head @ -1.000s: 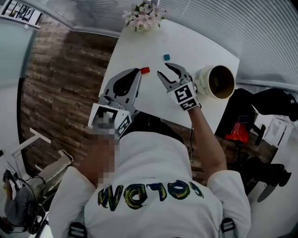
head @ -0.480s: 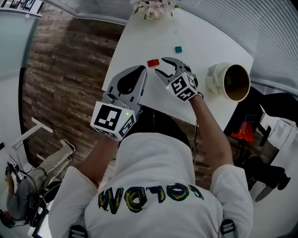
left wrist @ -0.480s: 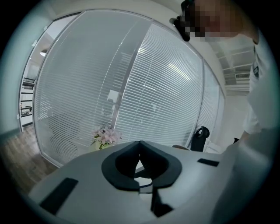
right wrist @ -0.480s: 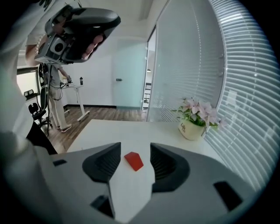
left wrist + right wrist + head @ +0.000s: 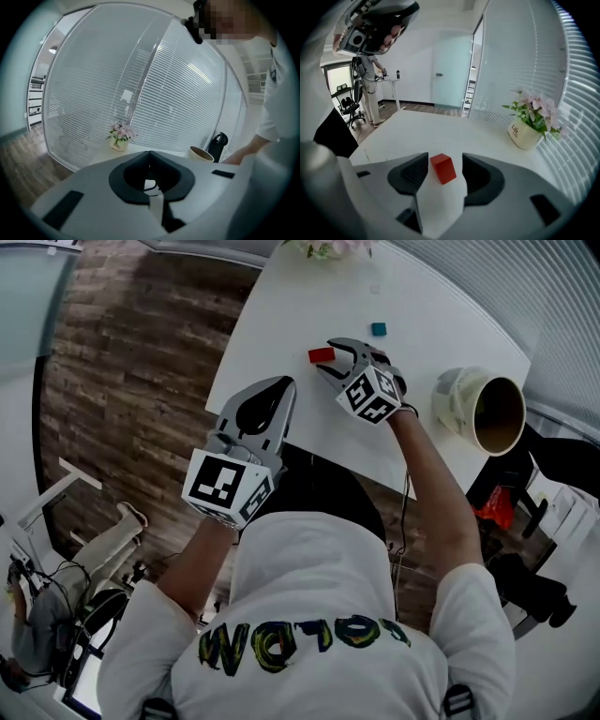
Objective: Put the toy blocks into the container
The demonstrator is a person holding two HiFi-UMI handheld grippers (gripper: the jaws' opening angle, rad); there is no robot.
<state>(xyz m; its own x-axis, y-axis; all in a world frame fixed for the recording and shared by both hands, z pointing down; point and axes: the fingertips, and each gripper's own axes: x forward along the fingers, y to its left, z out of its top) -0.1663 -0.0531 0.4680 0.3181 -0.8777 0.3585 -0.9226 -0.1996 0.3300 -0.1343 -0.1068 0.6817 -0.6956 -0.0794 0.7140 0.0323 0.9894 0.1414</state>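
red block [image 5: 443, 168] sits corner-on, free inside the right claw [image 5: 445, 161], just opened wide; left claw [image 5: 150, 153] closed.

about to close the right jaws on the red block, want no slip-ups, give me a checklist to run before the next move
1. Right gripper jaws apart: ok, they have just been opening and stand wide.
2. Red block between the jaws: ok, it sits on the table between them, with neither pad touching it.
3. Block square to the pads: cannot tell, it looks a little turned.
4. Container ready: ok, mouth open, standing to the right of the gripper.
5. Left gripper out of the way: ok, shut, empty, apart from the block.
6. Blue block clear: ok, it lies farther off.
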